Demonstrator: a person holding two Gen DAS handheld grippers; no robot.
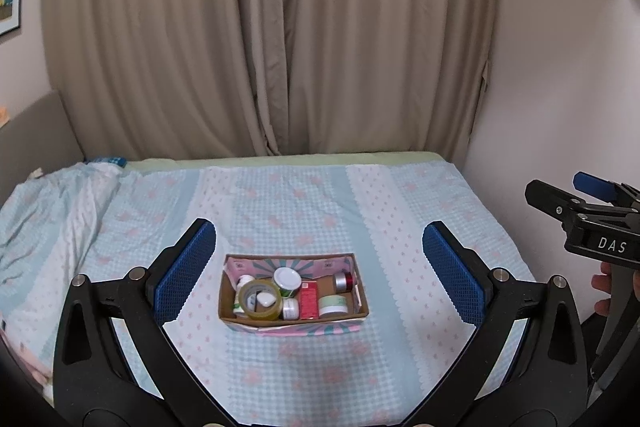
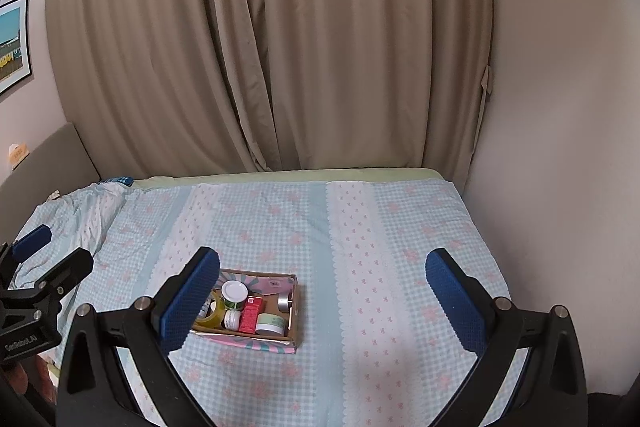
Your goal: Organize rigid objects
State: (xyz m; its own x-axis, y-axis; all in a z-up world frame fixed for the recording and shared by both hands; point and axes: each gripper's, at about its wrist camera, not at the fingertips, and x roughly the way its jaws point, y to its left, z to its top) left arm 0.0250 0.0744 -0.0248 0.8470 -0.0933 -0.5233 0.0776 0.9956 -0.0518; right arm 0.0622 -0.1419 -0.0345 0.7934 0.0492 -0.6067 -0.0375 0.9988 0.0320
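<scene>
Both the left gripper [image 1: 319, 263] and right gripper [image 2: 322, 291] hover spread wide and empty, since every item already sits packed in the cardboard box [image 1: 294, 323] at six o'clock.

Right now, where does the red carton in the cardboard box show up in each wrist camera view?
Left wrist view: the red carton stands low in the picture's middle, inside the cardboard box, between the spread blue fingers.
Right wrist view: the red carton sits lower left of centre, just right of the nearer blue finger.
Shared landmark: the white-lidded jar just behind and left of the carton in both.
</scene>
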